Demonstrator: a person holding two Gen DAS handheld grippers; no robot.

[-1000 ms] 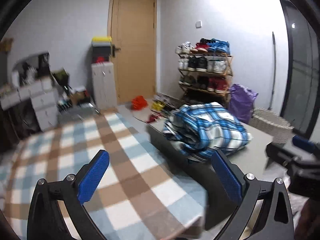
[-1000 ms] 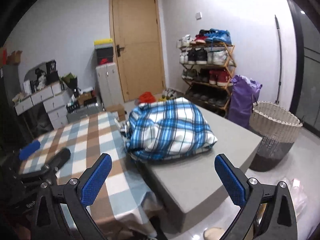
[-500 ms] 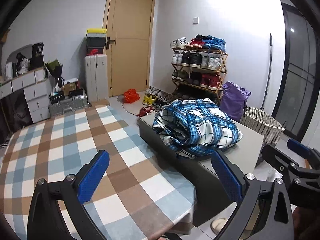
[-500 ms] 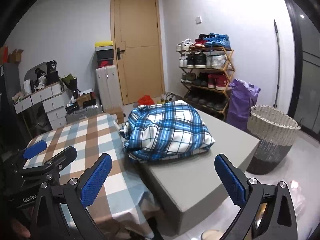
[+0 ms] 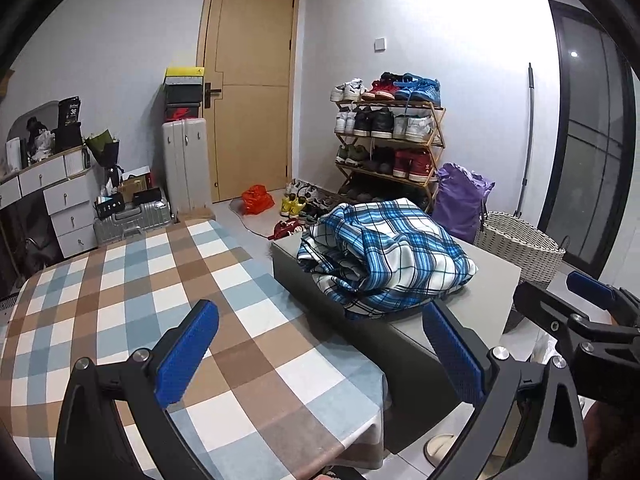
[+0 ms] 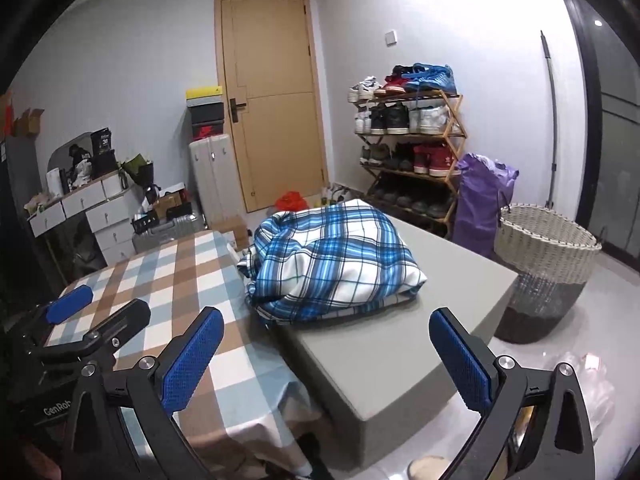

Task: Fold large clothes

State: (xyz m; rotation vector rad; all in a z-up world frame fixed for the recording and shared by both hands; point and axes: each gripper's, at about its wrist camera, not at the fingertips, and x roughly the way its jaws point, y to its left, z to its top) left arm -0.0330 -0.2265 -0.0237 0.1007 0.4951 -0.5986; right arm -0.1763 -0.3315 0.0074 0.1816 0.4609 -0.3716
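A crumpled blue-and-white plaid garment (image 5: 384, 256) (image 6: 332, 260) lies bunched on a grey block-shaped bench (image 5: 492, 280) (image 6: 400, 340). My left gripper (image 5: 320, 328) hangs open over the checked tablecloth (image 5: 140, 300), well short of the garment, with nothing between its blue pads. My right gripper (image 6: 326, 330) is also open and holds nothing; it hovers in front of the bench's near corner. In each wrist view the other gripper shows at the frame's side.
The table with the checked cloth (image 6: 172, 272) abuts the bench on the left. A woven laundry basket (image 6: 544, 264), a purple bag (image 6: 484, 192) and a shoe rack (image 6: 412, 140) stand to the right. Behind are a wooden door (image 6: 272, 100), drawers (image 5: 60, 204) and a suitcase (image 5: 132, 220).
Both wrist views have risen and steadied, so the room sits lower and sharper in frame. The garment has not moved. Both grippers stay open.
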